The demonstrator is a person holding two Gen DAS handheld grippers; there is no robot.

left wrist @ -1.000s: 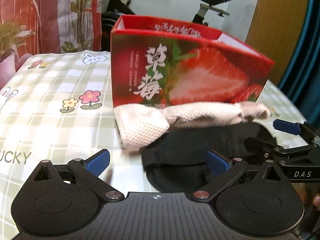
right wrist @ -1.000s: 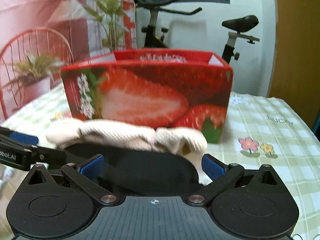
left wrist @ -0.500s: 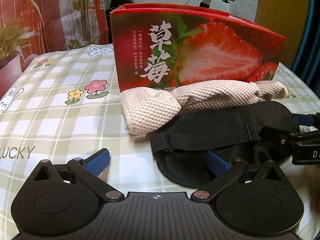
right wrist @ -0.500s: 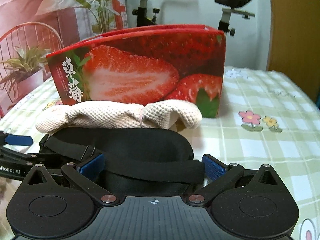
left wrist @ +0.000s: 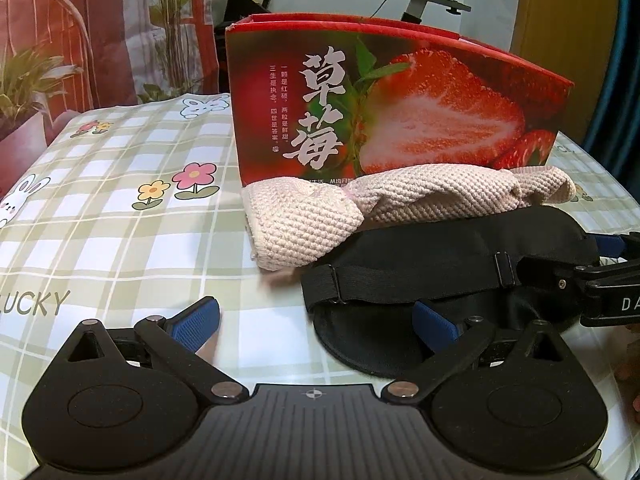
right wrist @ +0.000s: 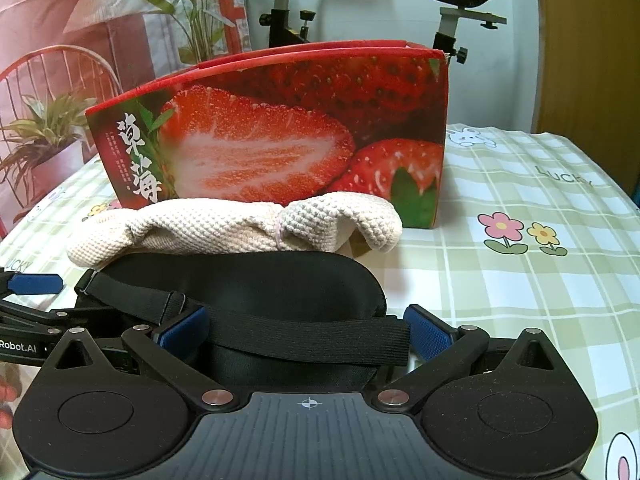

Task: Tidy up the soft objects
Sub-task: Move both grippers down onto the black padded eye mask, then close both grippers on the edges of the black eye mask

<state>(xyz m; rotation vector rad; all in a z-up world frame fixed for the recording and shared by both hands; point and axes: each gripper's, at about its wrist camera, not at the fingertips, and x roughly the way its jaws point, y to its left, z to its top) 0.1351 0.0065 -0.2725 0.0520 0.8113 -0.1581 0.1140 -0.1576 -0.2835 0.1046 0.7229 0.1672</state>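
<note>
Behind the black eye mask (right wrist: 260,284), the strawberry box (left wrist: 384,108) reads "草莓".

Low in the frame, the right gripper (right wrist: 306,332) stands with its blue-padded fingers (right wrist: 426,330) spread wide on either side of the black sleep mask (right wrist: 256,284), whose elastic strap (right wrist: 304,344) runs across between them; whether the pads touch the mask cannot be told. Just behind the mask, a cream knitted cloth (right wrist: 240,226) lies bunched against the foot of the red strawberry box (right wrist: 280,128) at centre frame, all on a green checked tablecloth (right wrist: 520,280) printed with flowers. The left gripper (right wrist: 32,296) reaches in at the lower left edge beside the mask, and an exercise bike (right wrist: 460,0) stands across the top of the frame.
</note>
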